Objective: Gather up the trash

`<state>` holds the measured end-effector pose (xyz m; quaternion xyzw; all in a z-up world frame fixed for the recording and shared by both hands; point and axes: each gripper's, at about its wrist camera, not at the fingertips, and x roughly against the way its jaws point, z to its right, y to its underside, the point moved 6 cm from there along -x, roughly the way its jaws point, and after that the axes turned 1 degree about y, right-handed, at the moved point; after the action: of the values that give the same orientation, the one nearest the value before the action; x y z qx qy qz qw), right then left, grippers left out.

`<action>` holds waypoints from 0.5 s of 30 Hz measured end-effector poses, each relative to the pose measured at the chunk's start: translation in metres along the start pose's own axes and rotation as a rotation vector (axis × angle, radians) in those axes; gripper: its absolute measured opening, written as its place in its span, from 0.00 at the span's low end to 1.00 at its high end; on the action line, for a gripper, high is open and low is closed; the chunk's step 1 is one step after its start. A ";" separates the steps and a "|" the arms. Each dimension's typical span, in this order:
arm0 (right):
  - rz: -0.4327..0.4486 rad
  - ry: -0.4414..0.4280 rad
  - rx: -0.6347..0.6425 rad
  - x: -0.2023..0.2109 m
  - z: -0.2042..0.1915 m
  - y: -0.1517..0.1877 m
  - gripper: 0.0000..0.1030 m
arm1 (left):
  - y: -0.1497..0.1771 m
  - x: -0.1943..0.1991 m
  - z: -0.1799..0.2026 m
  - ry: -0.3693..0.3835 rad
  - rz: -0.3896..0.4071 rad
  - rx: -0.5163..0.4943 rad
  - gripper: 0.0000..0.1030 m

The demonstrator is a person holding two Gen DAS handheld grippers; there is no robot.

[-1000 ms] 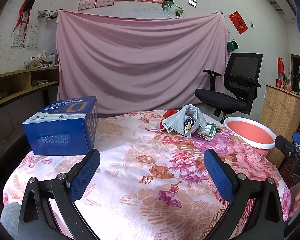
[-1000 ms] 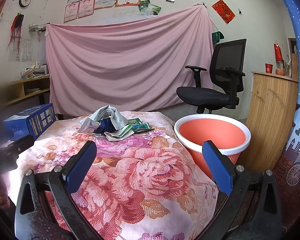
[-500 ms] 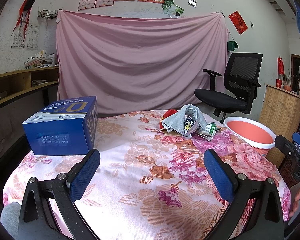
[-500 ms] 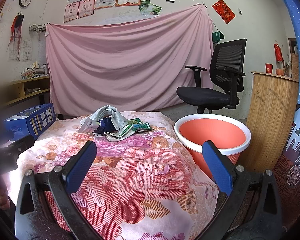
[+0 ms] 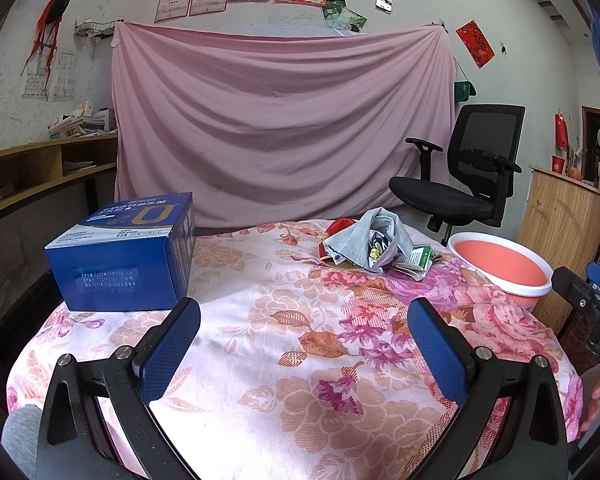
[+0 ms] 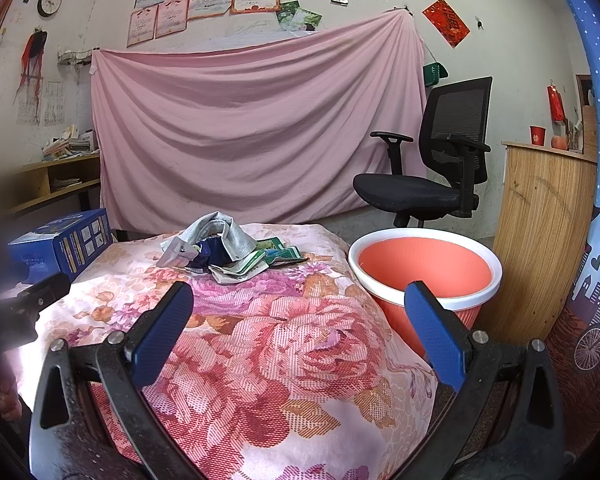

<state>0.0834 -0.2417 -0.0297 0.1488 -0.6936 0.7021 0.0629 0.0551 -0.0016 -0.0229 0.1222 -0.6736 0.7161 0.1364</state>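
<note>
A pile of trash [image 5: 374, 246] lies at the far side of the floral-clothed table [image 5: 284, 320]: a grey crumpled cloth or wrapper, a red piece, green-white packets. It also shows in the right wrist view [image 6: 224, 252]. An orange bin with a white rim [image 6: 424, 268] stands beside the table's right edge, also in the left wrist view [image 5: 500, 266]. My left gripper [image 5: 302, 328] is open and empty over the near table. My right gripper [image 6: 298, 316] is open and empty, near the table's right corner, short of the pile.
A blue carton [image 5: 128, 256] stands on the table's left part. A black office chair [image 6: 432, 176] is behind the bin. A wooden cabinet [image 6: 540, 232] stands right of the bin. A pink sheet hangs on the back wall.
</note>
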 end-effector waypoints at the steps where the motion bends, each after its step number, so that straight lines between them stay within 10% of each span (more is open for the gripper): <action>1: 0.000 0.000 -0.001 0.000 -0.001 0.000 1.00 | 0.000 0.000 0.000 0.000 0.000 0.000 0.98; 15: 0.017 0.003 -0.007 0.005 0.004 -0.004 1.00 | -0.006 0.004 -0.003 -0.004 0.025 0.011 0.98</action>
<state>0.0806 -0.2459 -0.0242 0.1413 -0.6971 0.7004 0.0586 0.0531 0.0017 -0.0163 0.1161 -0.6715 0.7210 0.1254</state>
